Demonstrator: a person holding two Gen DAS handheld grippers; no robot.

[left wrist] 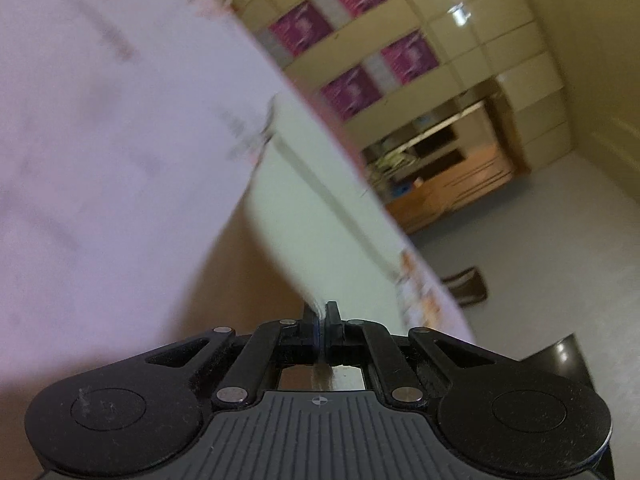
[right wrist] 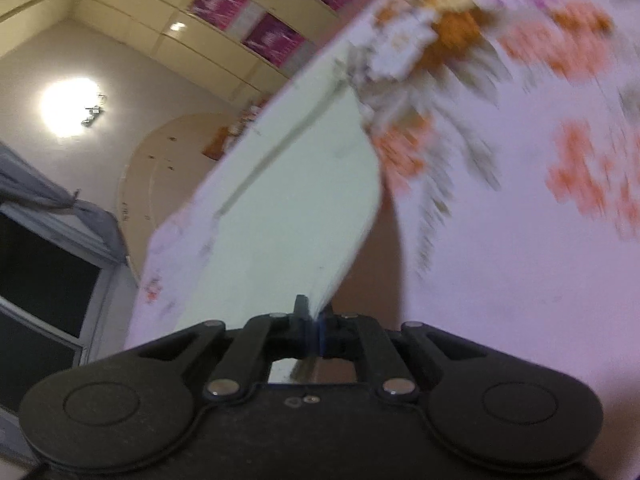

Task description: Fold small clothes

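In the left wrist view, the left hand-held gripper [left wrist: 320, 320] has its black jaws pinched together on the near edge of a pale mint-green cloth garment [left wrist: 316, 200]. The cloth rises off the fingertips and runs away up and to the left, its long axis slanting toward the far edge of the bed, with a seam line along it. The garment lies over a pale pink bedsheet with an orange floral print [left wrist: 100, 140], which fills the left of the view; a tan shadowed gap shows below the lifted cloth. To the right, past the bed edge, are grey floor, a cream tiled wall with magenta panels [left wrist: 352, 36] and a wooden shelf unit [left wrist: 444, 168].

In the right wrist view, the right hand-held gripper [right wrist: 314, 322] is likewise clamped shut on a corner of the same mint-green garment [right wrist: 288, 200], which stretches up and away toward the upper right. Here the sheet's orange and white flowers [right wrist: 460, 40] lie to the right, and a dark window with grey curtain [right wrist: 48, 248] to the left, neither seen from the left hand-held gripper.

Both hands seem equally near, each holding one near corner; the coming fold likely carries this edge forward along that long axis.
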